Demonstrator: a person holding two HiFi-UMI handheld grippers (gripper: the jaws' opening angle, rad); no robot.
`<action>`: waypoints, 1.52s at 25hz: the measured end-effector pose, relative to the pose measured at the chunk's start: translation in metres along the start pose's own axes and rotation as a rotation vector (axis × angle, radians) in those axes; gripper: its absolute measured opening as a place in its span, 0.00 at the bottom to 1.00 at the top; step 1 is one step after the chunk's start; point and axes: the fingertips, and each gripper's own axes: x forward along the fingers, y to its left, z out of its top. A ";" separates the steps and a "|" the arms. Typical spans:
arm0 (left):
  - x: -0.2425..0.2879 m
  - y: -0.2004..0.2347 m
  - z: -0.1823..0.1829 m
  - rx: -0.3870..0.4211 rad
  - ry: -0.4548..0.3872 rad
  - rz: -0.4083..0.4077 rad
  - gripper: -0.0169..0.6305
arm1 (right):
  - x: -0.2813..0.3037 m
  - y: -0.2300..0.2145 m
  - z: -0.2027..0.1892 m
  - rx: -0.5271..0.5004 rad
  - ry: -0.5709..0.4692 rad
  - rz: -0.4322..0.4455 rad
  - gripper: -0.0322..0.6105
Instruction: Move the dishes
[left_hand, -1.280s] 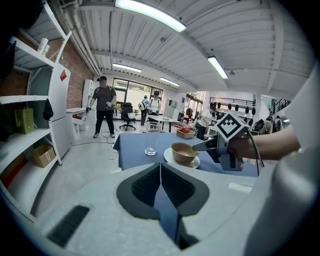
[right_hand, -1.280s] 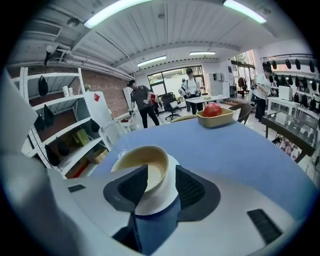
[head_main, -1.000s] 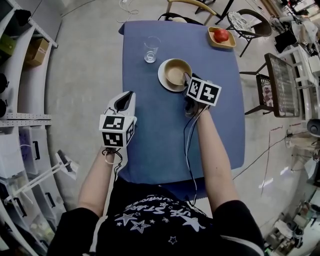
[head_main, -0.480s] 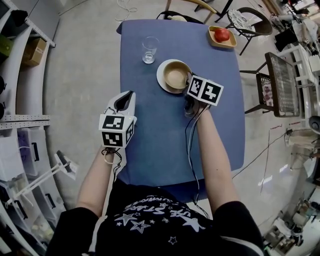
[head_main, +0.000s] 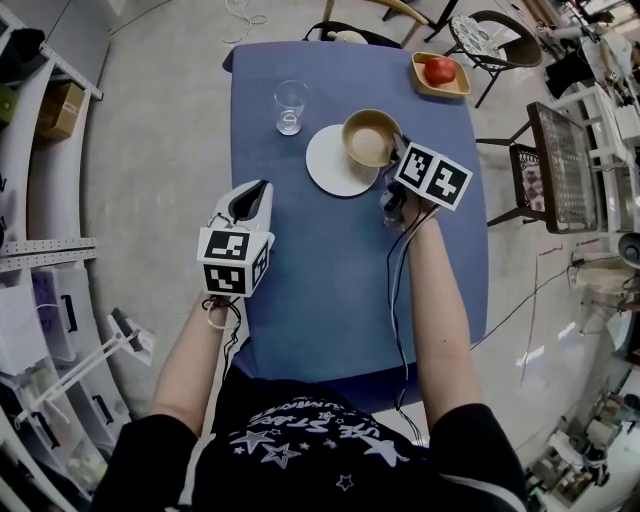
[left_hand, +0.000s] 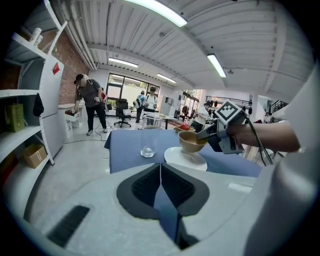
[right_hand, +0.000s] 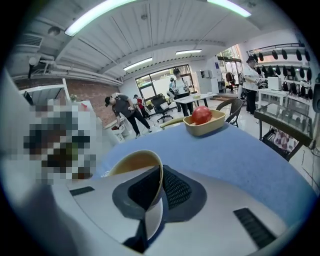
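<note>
A tan bowl (head_main: 370, 138) hangs above the blue table (head_main: 330, 270), held by its rim in my right gripper (head_main: 393, 165), which is shut on it. In the right gripper view the bowl's (right_hand: 136, 172) wall stands pinched between the jaws. The white plate (head_main: 337, 161) lies bare on the table, just left of the bowl. From the left gripper view, the bowl (left_hand: 193, 141) floats above the plate (left_hand: 186, 158). My left gripper (head_main: 250, 203) hovers at the table's left edge, shut with nothing in it.
A clear glass (head_main: 289, 107) stands at the far left of the table. A tan tray holding a red apple (head_main: 440, 70) sits at the far right corner. Chairs (head_main: 500, 45) stand beyond the table. People (left_hand: 90, 102) move about in the background.
My right gripper has lifted the bowl off the white plate and carried it to the right and farther away. The plate now lies uncovered. The left gripper has stayed put.
</note>
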 end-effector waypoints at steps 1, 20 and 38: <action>0.003 0.000 0.001 0.003 -0.002 -0.002 0.06 | 0.003 -0.004 0.005 0.005 -0.007 -0.007 0.08; 0.028 0.017 -0.006 -0.018 0.007 0.009 0.06 | 0.059 -0.055 0.021 0.119 -0.015 -0.080 0.09; -0.033 -0.015 0.016 0.015 -0.049 0.065 0.06 | -0.029 -0.048 0.020 0.041 -0.098 -0.034 0.29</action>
